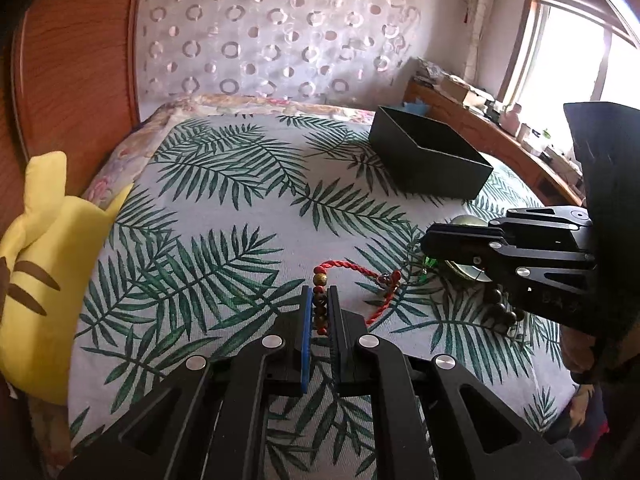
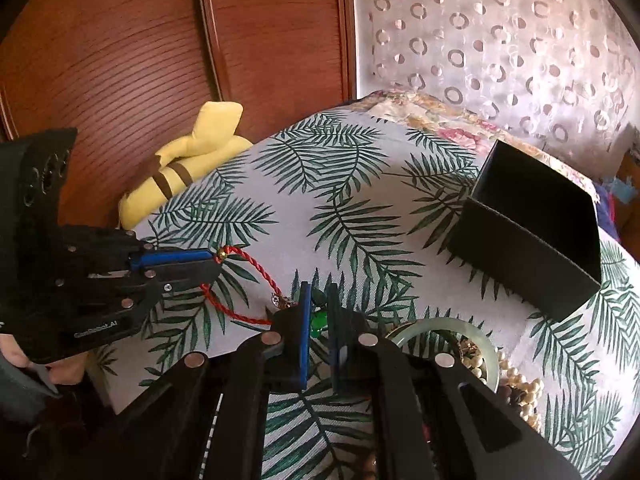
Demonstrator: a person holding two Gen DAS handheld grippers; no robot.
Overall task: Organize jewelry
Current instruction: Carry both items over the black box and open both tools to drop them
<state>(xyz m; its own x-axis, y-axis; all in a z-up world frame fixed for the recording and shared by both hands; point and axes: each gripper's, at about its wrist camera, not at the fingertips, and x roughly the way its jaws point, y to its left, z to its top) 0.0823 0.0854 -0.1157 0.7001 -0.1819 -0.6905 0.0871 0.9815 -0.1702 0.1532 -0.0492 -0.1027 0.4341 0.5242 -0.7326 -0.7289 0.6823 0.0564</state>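
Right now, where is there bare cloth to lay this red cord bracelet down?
Bare leaf-print cloth lies between the yellow plush and the black box, beyond the left gripper. It is crowded by the right gripper: the jade bangle, pearl strand and dark beads pile there, with the red cord bracelet trailing between.

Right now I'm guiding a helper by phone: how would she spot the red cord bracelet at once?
Start at the black box on the leaf-print cloth, then come toward the near edge, where the jewelry lies. The red cord bracelet is the twisted loop pinched by its beaded end in the left gripper. Unlike the pearls and pale bangle nearby, it is bright red rope.
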